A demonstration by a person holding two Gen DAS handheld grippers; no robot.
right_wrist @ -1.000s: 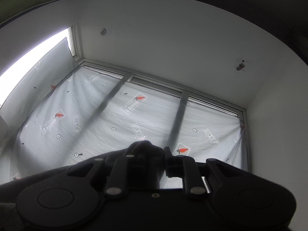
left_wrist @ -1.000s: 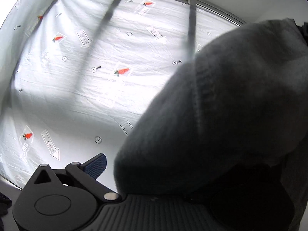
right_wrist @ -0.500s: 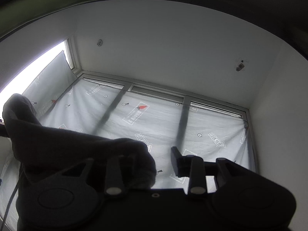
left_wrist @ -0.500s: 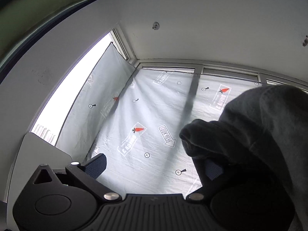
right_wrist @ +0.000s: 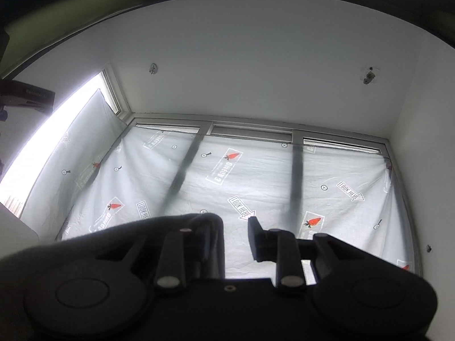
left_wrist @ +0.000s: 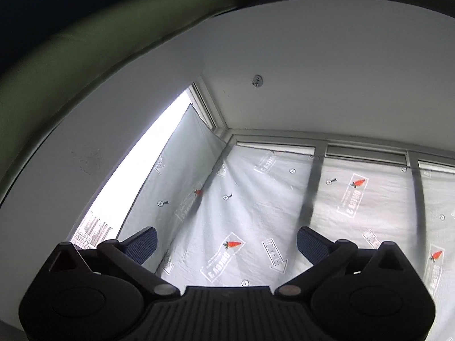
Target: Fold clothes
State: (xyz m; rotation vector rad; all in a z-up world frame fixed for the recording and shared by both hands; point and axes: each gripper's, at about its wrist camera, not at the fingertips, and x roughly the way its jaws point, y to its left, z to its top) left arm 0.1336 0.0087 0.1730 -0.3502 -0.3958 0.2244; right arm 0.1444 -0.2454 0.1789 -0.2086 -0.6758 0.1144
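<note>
Over the right hand-held gripper (right_wrist: 236, 238), dark cloth (right_wrist: 170, 224) drapes its left finger

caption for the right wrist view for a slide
Right gripper open, dark garment draped over one finger.

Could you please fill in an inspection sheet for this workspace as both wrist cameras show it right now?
Surface: no work surface in view; both cameras point at wall and window.
Job's things: dark garment drapes over the right gripper's left finger.
Clutter: nothing seen.
Grippers: left gripper open, empty; right gripper open, cloth hanging on one finger, not pinched.
Cables: nothing seen.
Surroundings: printed sheet covering the windows, white wall above, dark device at the left edge.
</note>
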